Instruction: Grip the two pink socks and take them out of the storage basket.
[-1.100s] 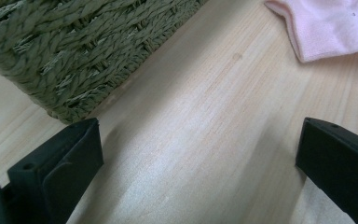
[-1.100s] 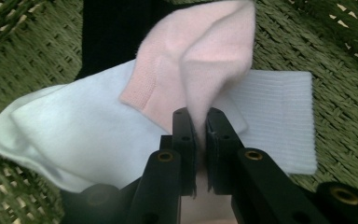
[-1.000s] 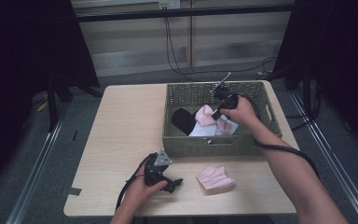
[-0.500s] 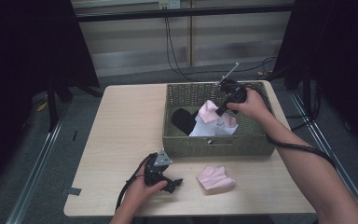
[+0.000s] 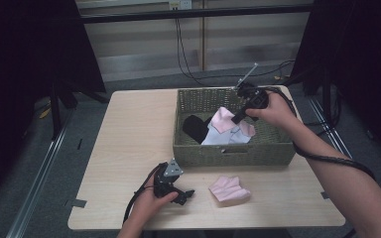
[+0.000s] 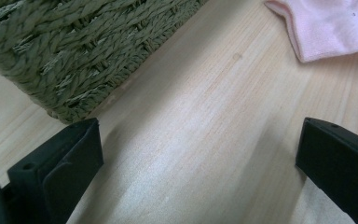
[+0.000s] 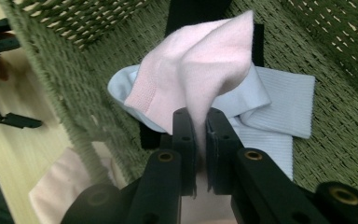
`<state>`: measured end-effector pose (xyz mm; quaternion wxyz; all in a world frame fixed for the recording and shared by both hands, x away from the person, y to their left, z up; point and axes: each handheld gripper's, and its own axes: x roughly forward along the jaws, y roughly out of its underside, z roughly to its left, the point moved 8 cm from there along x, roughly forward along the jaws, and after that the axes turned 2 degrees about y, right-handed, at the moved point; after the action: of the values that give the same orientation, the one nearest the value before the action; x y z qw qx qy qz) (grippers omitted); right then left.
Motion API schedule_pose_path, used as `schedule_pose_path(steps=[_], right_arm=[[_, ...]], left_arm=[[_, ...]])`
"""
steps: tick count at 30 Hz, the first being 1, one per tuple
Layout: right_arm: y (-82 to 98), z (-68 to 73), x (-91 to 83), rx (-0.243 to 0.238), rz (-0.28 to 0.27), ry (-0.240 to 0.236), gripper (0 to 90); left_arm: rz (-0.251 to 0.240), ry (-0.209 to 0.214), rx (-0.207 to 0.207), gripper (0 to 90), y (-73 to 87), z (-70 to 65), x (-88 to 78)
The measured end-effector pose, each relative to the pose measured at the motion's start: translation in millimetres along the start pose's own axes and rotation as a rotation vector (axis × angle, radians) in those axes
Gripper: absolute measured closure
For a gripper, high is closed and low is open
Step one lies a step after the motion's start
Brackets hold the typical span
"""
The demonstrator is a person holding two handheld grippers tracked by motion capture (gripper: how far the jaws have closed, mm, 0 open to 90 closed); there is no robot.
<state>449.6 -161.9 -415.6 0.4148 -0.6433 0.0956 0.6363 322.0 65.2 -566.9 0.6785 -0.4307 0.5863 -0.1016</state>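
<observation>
With the right gripper point(image 7: 196, 135) jaws clenched on a thin fold of the pink sock point(image 7: 205, 60), its dangling toe below them could snag the basket point(image 5: 228, 153) rim and slip free.

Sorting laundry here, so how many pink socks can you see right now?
2: one pink sock pinched in the right gripper above the basket, one folded on the table in front of it. More may be hidden underneath.

Both forearms were bare, with no sleeves. Each hand carried a black gripper: the left gripper point(image 5: 184, 194) had a grey three-cornered plate on top, and the right gripper point(image 7: 200, 135) had flat black jaws with round screw holes. A black cable trailed from each one.
</observation>
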Motion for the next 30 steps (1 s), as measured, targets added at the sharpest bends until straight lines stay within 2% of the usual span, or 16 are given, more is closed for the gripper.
schedule_pose_path(steps=[3,10,13,24,30], right_arm=[[1.5,4.4,-8.7,-0.027,0.004,-0.004,83.7],[3.2,9.9,-21.4,-0.048,0.011,-0.008,83.6],[3.5,12.9,-30.7,-0.055,-0.005,-0.017,83.7],[9.1,22.2,-43.1,-0.077,-0.004,-0.038,83.6],[10.7,29.3,-50.2,-0.100,0.014,-0.045,83.6]], left_arm=[[0.001,-0.003,0.000,0.0,0.1,0.1,-0.1],[0.001,-0.002,0.000,0.0,0.1,0.1,-0.1],[0.001,-0.002,0.000,0.0,0.1,0.1,-0.1],[0.001,-0.002,0.000,0.0,0.0,0.1,-0.1],[0.001,-0.003,0.000,0.0,0.0,0.2,-0.1]])
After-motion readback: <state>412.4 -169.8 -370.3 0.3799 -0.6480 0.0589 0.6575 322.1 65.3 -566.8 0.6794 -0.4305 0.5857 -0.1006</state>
